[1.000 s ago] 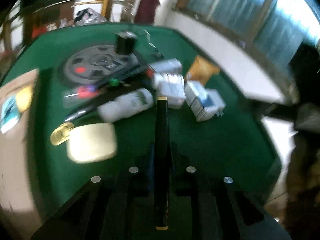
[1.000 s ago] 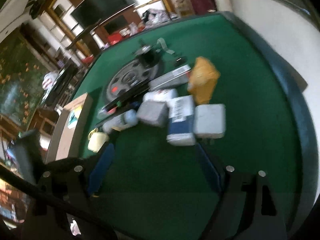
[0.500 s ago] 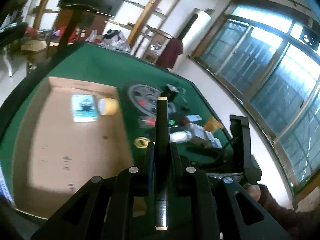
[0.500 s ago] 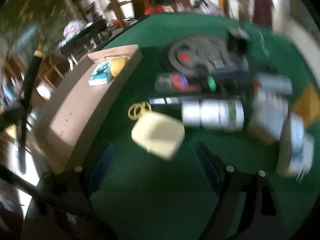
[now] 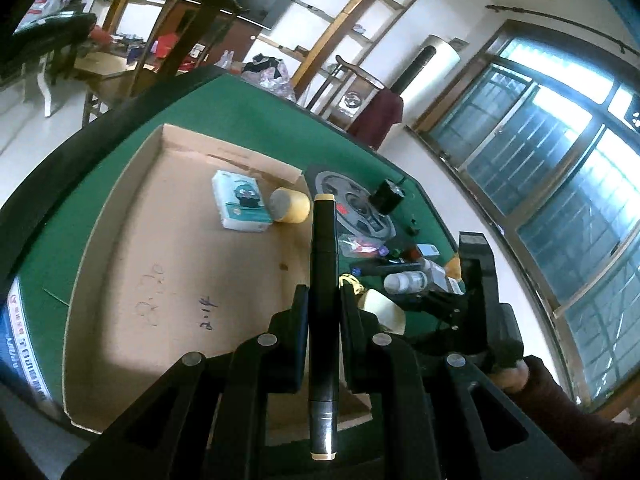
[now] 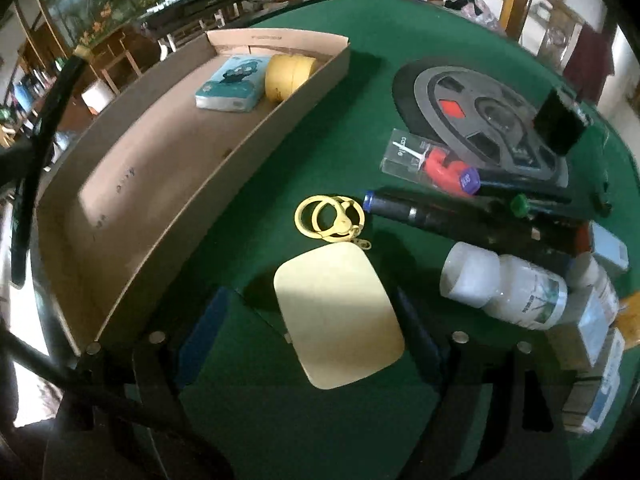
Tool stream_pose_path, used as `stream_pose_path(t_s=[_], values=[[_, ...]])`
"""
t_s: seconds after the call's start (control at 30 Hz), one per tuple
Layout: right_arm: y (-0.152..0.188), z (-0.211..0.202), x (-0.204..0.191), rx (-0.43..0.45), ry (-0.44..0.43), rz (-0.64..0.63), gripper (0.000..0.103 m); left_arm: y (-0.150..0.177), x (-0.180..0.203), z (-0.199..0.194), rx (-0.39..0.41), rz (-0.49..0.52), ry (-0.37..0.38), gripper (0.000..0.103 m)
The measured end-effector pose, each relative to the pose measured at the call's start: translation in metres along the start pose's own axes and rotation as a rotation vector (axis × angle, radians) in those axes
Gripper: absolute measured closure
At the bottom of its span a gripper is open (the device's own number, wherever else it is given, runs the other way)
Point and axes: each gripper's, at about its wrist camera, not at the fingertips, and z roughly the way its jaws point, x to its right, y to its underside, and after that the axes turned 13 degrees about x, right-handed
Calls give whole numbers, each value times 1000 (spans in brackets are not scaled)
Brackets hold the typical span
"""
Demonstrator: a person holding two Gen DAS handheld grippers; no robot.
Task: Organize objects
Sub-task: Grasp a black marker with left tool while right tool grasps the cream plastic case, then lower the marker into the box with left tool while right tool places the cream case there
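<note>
My left gripper is shut on a black marker pen with cream ends, held above the cardboard tray. The tray holds a teal tissue pack and a yellow tape roll. My right gripper is open, its blue-padded fingers on either side of a pale yellow pouch with yellow key rings, lying on the green table. The tray also shows in the right wrist view.
Right of the pouch lie a white bottle, black pens, a clear case with red and purple parts, a grey weight plate, a black box and small cartons. The right gripper's body shows in the left view.
My left gripper swung left with the marker, from over the clutter to above the cardboard tray. My right gripper moved left and down until its open fingers came around the yellow pouch.
</note>
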Motion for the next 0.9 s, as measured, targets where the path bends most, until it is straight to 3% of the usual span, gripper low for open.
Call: stream_pose_path(t_s=[0.03,0.07,0.1,0.37,0.63,0.77,0.9], values=[[0,0,-2,8,44,-15,35,1,-1,0,0,2,-5,91],[0,-2,-1,20,48,0,55,1,-2,-1,0,5,-10,91],[-1,-4,2,32,55,23,58,1,-3,-2,1,6,-21,91],[-6,-50,25,136,-10,216,58,-15,-8,-13,15,4,-76,91],[-70,-110,10,311,-177,273,58,-56,-13,1,2,69,-163,91],[-101,-96,-3,307,-257,301,58,-75,-30,29,-38,60,-200,91],[-121,-45,-16,230,-303,364,58,-85,-56,67,-89,36,-267,91]])
